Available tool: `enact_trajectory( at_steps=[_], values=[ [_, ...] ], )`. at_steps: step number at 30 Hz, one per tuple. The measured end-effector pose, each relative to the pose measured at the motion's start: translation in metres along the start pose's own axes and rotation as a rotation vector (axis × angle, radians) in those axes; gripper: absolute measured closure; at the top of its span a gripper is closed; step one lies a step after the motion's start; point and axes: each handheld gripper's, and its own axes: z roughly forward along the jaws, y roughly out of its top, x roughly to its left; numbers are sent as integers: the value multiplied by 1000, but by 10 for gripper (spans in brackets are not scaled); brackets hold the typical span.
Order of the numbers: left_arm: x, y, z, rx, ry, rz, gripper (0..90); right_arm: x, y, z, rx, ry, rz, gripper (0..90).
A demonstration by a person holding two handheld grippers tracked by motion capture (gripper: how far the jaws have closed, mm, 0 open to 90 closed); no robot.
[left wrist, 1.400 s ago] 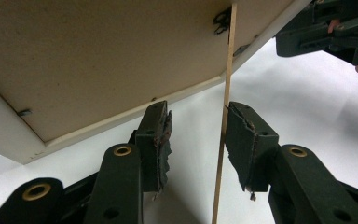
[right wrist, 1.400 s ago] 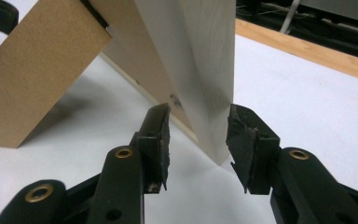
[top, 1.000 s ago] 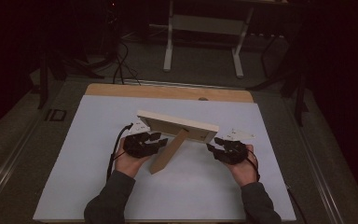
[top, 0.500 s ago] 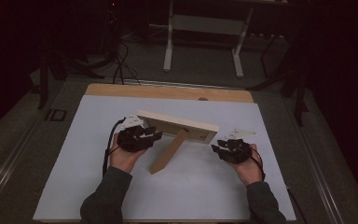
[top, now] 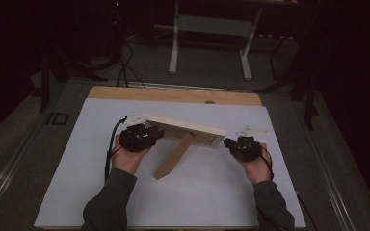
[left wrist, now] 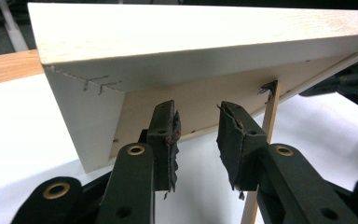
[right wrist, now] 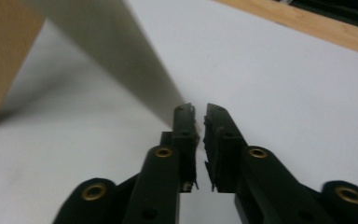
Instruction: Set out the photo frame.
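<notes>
A: While the entries run from largest down, item one: white table cover (top: pixel 212 197), a wooden table edge (top: pixel 173 95) at its far side.

B: Item two?

A: Wooden picture frame (top: pixel 183 129), mid-table, standing on edge, back toward the person, leaning on its rear prop (top: pixel 174 157), which reaches the cover on the near side.

B: Item three, the left gripper (top: pixel 150 134)?

A: At the frame's left end, against the back. Jaws have just been narrowing; in its own view a gap stands between the pads (left wrist: pixel 170 140), nothing pinched.

B: Item four, the right gripper (top: pixel 229 143)?

A: Just right of the frame's right end, apart from it. Jaws have just been closing, now almost together on nothing. A second ago it sat against that end; since then it has drawn away.

B: Meaning?

A: Likely the frame is released and stands by itself.
</notes>
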Motion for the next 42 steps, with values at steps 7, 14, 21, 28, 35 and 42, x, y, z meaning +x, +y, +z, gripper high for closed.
enact_trajectory(
  at_steps=[7, 14, 21, 28, 35, 42],
  values=[
    [1, 4, 3, 7, 18, 17, 754, -8, 9, 4, -18, 28, 35, 898],
    [2, 6, 5, 10, 32, 17, 787, -8, 13, 15, -13, 47, 42, 898],
    [2, 7, 6, 14, 38, 18, 793, -11, 15, 22, -26, 66, 68, 899],
    [3, 8, 8, 21, 49, 13, 833, -13, 19, 23, -39, 84, 85, 899],
    [1, 11, 11, 28, 43, 4, 896, -14, 19, 23, -35, 90, 85, 899],
    [-2, 13, 14, 30, 36, 9, 897, -12, 19, 22, -33, 102, 85, 899]
  ],
)
